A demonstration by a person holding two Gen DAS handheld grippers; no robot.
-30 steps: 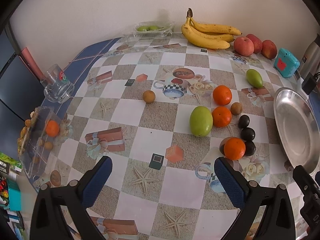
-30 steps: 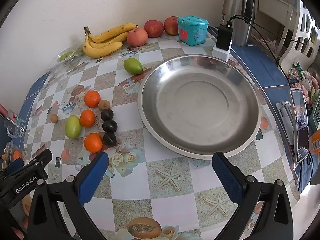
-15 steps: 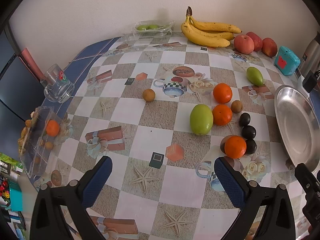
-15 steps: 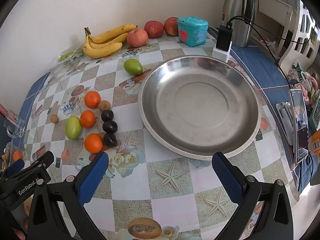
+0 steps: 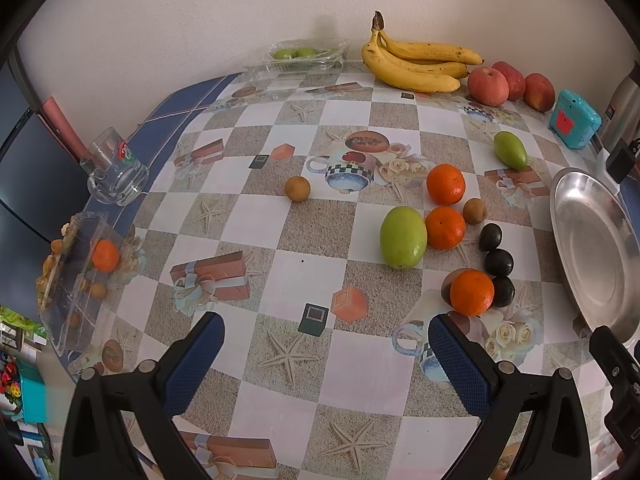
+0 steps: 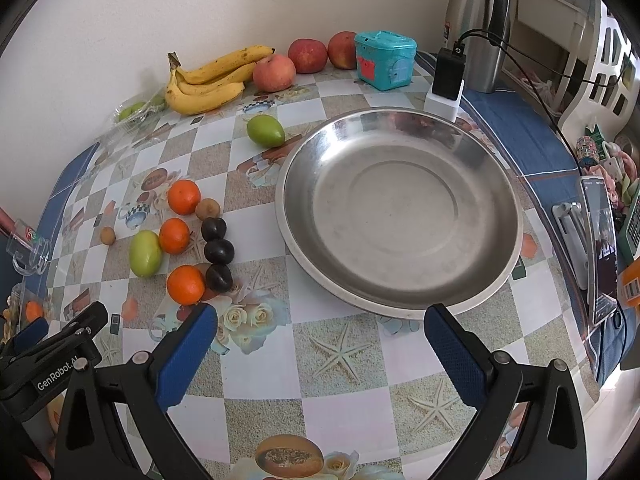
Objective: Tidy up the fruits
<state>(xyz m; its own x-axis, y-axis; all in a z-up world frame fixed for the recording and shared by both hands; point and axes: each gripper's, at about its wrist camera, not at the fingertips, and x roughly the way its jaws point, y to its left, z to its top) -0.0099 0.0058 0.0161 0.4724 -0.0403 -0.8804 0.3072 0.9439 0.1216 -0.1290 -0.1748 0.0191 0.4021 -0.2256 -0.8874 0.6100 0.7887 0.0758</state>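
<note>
Large oval green fruit lies long axis toward the wall; round steel plate shows whole only in the right view; left tool and right tool both gape.

I am reading "GenRobot.AI" in white letters on the black body of my left gripper, seen at the lower left of my right wrist view. The glass mug is showing a red and green logo, too small for me to read.
</note>
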